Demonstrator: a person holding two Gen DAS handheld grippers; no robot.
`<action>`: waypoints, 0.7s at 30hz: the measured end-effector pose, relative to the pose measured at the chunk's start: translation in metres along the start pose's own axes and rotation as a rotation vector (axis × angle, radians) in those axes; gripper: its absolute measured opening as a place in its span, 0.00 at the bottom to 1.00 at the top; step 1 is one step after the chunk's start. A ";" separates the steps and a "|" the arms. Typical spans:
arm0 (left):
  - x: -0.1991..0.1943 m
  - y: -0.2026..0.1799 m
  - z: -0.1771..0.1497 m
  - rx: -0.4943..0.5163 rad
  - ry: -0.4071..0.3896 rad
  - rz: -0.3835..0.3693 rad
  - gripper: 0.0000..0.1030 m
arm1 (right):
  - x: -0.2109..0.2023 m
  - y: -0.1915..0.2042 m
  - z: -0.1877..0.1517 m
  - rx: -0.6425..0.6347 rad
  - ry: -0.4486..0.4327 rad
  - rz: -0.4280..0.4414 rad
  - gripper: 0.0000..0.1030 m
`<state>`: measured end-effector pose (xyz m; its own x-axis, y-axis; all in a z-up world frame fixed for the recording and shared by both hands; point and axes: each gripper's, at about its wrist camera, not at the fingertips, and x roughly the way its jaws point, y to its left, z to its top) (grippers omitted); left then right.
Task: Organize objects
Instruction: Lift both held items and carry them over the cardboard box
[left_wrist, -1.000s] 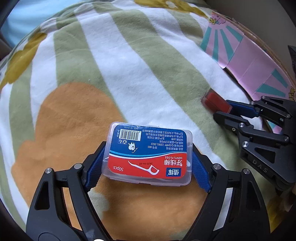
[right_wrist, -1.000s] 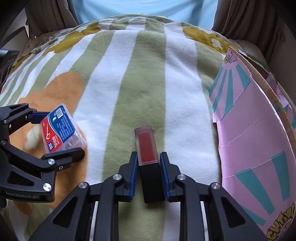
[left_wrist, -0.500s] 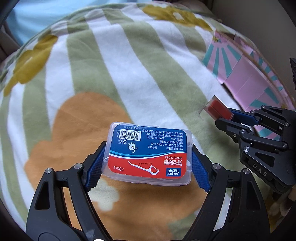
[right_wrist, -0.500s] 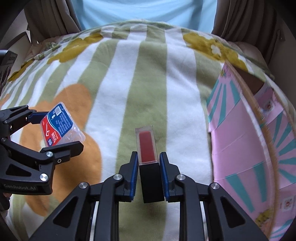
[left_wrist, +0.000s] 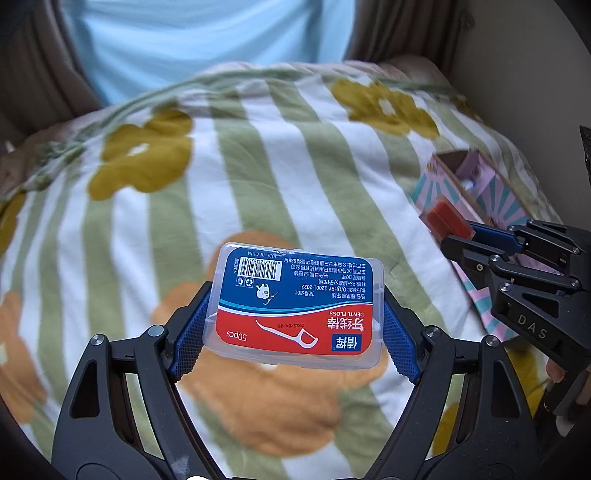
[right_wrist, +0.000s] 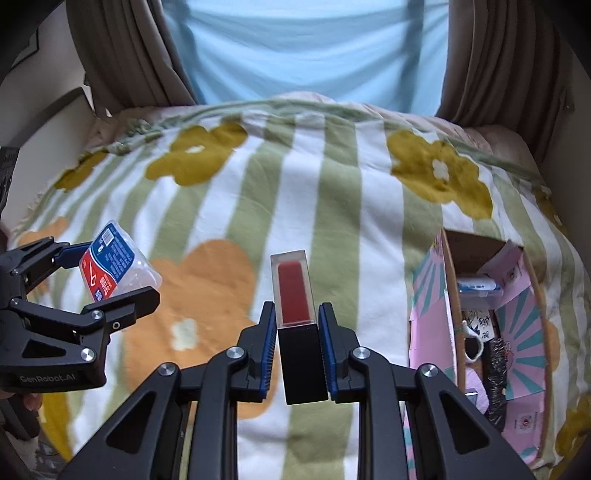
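My left gripper is shut on a clear dental floss box with a blue and red label, held above the striped flower blanket. The box also shows at the left of the right wrist view, between the left gripper's fingers. My right gripper is shut on a red lipstick with a clear cap and black base. In the left wrist view the lipstick sits at the right, in the right gripper.
An open pink cardboard box with teal rays lies on the blanket at the right, holding several small items. It also shows in the left wrist view. A person in a light blue shirt sits behind the blanket.
Both grippers have lifted with their objects and tilted up. The far edge of the blanket, the person and the open inside of the pink box have come into view.
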<state>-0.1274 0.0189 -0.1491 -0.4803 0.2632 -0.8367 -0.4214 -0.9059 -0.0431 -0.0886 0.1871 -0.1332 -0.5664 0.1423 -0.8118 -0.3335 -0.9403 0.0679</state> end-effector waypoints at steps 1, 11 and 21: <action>-0.013 0.002 0.001 -0.013 -0.004 0.011 0.79 | -0.008 0.003 0.003 -0.003 0.001 0.005 0.20; -0.112 0.003 -0.007 -0.134 -0.032 0.108 0.79 | -0.097 0.025 0.007 -0.034 0.014 0.012 0.20; -0.154 -0.017 -0.013 -0.121 -0.066 0.096 0.79 | -0.143 0.017 -0.003 0.006 -0.035 0.013 0.20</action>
<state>-0.0368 -0.0106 -0.0269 -0.5648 0.1913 -0.8027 -0.2770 -0.9603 -0.0339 -0.0109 0.1497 -0.0173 -0.5964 0.1410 -0.7902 -0.3302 -0.9404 0.0814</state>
